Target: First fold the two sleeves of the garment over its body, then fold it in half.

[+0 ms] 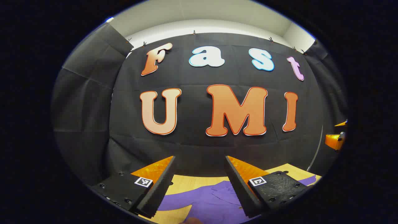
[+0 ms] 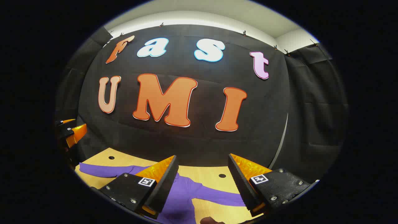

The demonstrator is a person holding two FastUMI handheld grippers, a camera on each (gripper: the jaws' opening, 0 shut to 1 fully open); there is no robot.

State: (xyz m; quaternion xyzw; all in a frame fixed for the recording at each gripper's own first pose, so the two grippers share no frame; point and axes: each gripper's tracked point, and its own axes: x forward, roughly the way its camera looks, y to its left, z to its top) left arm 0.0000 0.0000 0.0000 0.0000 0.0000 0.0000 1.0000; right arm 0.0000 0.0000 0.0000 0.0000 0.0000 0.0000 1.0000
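Right gripper view shows me the purple garment spread flat on the worktop below my released right tool — sleeves running crosswise, one toward each tool — the left tool equally released.

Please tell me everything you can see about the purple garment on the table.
The purple garment looks like thin, soft cloth in one plain colour. It lies flat and unfolded on the light wooden table, with both sleeves spread out to the sides. In the left gripper view a collar-like flap shows near its middle. Neither gripper touches it: the left gripper and the right gripper are above it, both with fingers wide apart. Its lower part is out of sight.
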